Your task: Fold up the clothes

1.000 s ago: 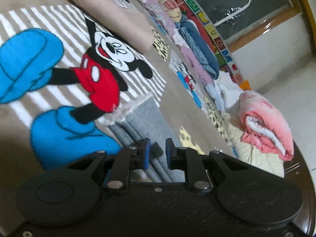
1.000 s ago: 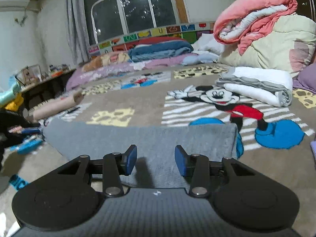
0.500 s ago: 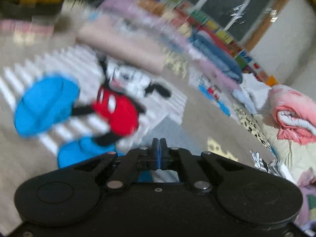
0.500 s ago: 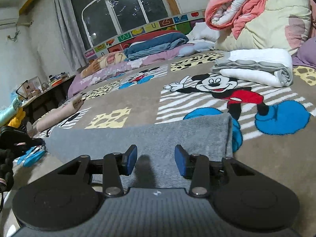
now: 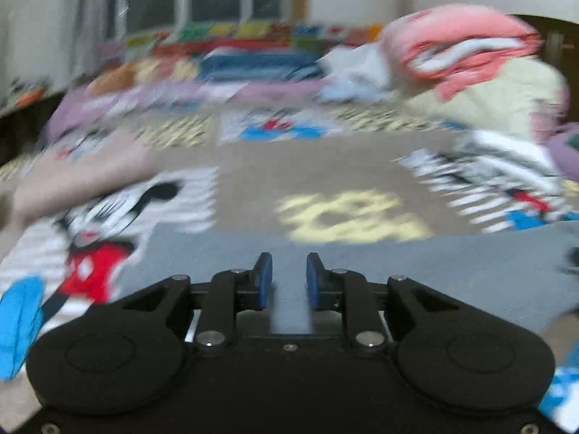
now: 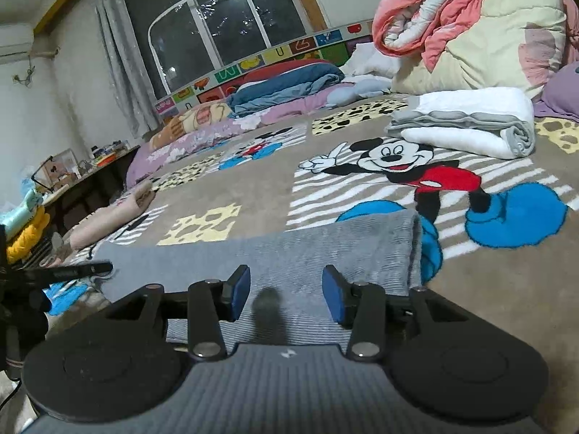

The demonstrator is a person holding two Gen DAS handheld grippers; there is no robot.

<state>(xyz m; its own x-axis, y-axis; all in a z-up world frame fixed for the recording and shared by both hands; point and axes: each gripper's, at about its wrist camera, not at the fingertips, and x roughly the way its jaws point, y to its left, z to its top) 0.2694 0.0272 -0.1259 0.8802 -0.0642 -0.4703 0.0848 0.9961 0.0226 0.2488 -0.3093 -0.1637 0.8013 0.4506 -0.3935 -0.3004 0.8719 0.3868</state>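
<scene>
A grey ribbed garment lies flat across the cartoon-mouse bed cover, folded to a long band. My right gripper hovers low over its near edge. Its jaws are opening, and nothing sits between the blue pads. In the blurred left wrist view the same grey garment spreads under my left gripper. Those jaws are opening too, with only a narrow bare gap between them. A dark bar reaches over the garment's left end in the right wrist view.
A folded white and grey blanket lies beyond the mouse print. A pink and cream quilt pile rises at the back right. A beige folded cloth lies at the left. Blue bedding lines the window, by a cluttered table.
The left wrist view rolled upright and swung across the bed to the grey garment. Its jaws, shut half a second ago, now stand apart. The right gripper's jaws widened slightly.
</scene>
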